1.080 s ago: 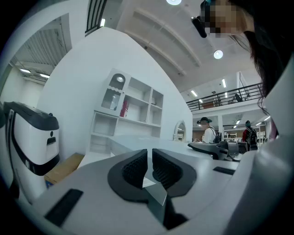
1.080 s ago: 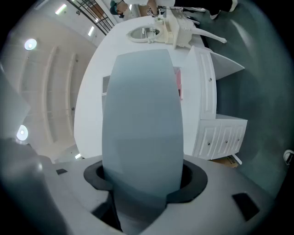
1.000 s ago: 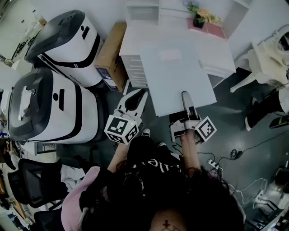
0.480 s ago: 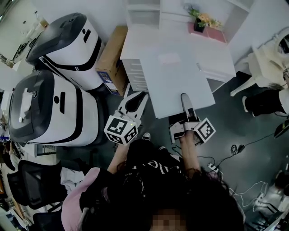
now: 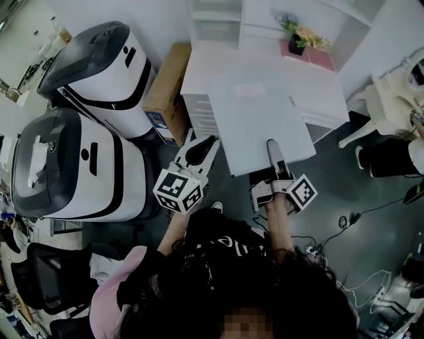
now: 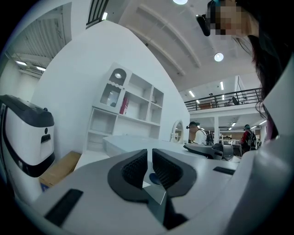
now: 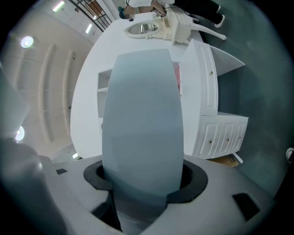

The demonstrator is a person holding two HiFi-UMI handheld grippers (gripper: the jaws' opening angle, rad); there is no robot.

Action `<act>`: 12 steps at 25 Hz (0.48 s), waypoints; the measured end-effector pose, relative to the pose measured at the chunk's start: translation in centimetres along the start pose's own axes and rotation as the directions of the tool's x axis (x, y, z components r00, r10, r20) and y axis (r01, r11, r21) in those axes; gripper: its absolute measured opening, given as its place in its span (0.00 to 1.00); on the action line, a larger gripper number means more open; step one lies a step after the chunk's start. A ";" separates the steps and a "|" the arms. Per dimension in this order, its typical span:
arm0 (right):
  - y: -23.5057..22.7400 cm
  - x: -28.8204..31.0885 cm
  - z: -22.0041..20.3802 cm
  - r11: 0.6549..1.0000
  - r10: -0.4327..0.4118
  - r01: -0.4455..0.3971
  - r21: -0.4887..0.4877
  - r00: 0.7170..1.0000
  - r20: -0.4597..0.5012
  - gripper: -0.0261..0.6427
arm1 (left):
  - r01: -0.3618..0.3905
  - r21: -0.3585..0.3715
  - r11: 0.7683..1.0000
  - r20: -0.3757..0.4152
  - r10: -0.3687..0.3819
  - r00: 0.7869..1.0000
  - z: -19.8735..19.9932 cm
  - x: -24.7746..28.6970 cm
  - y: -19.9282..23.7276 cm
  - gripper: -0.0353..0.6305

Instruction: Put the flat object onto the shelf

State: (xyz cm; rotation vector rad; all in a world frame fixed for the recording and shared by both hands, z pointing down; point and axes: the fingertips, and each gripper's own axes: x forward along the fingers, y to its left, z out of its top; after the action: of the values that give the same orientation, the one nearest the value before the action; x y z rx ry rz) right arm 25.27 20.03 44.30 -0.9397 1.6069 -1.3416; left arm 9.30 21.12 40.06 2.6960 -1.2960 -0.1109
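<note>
Holding entry: flat grey board, level, clamped at its near edge by the right gripper, jaws pressed on its top and underside. The board's far end reaches over a white drawer unit, short of the white shelf; contact there cannot be told. Left gripper: jaws closed together, nothing held, tips just beside the board's left edge. Adjacent: a cardboard box, left of the drawers.
</note>
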 end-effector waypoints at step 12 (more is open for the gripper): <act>-1.0 5.6 -2.7 1.000 -0.007 0.008 -0.023 1.000 0.016 0.51 | 0.046 -0.008 0.999 -0.009 -0.046 0.999 0.4 0.2 6.9 0.12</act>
State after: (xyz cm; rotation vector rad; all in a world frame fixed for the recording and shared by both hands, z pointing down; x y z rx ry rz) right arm 20.66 15.73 44.87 -0.9685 1.6116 -1.3205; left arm 4.01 16.68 40.82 2.7171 -1.2285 -0.1093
